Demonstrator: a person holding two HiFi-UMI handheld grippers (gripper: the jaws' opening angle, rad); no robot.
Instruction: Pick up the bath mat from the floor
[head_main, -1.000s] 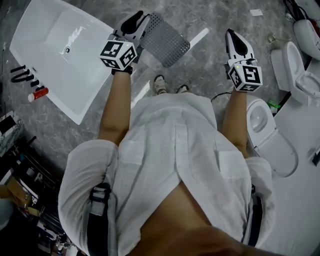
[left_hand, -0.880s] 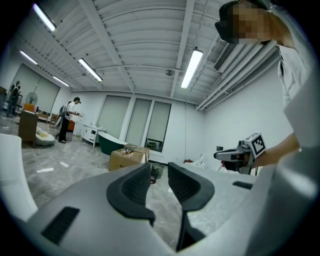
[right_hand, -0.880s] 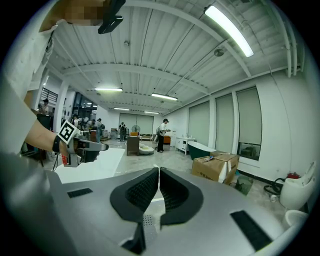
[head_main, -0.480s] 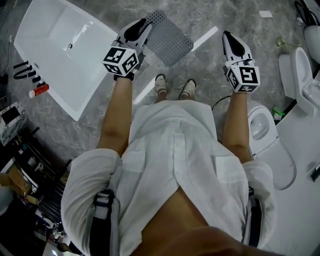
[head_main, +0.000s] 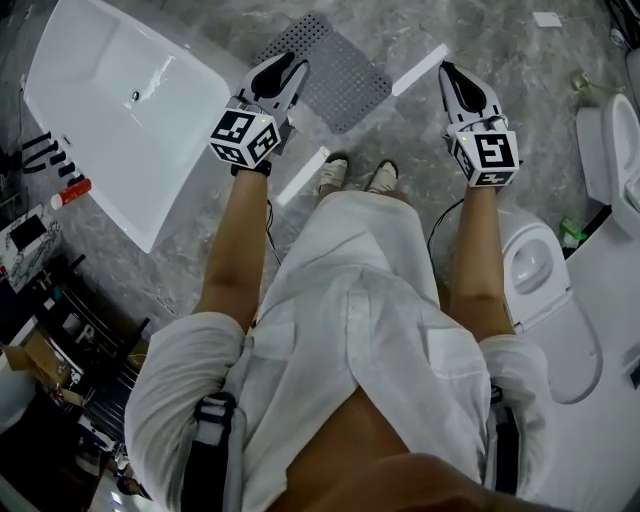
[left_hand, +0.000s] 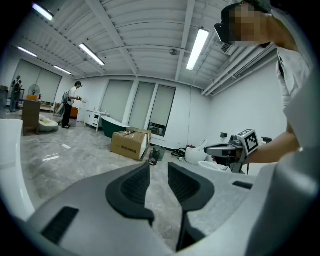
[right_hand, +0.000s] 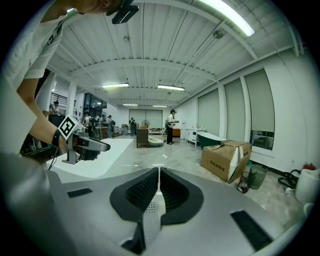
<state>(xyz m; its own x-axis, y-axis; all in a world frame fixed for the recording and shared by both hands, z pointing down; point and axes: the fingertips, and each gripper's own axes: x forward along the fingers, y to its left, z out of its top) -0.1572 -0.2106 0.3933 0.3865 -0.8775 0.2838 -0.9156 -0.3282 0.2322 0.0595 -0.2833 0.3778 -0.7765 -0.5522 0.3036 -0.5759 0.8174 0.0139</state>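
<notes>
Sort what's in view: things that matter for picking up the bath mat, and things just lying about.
For the job:
- bath mat, flat on the floor
- left gripper, jaws apart, empty
- right gripper, jaws together, empty

Just lying about:
- bathtub
- toilet
- cardboard box
- red-capped bottle
- white strip on the floor

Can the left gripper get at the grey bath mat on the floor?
Probably yes: the left gripper hovers over an edge of the grey perforated bath mat, jaws apart and empty, nothing blocking it.

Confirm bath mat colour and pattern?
Bath mat: grey, perforated with small holes; best in head view.
</notes>
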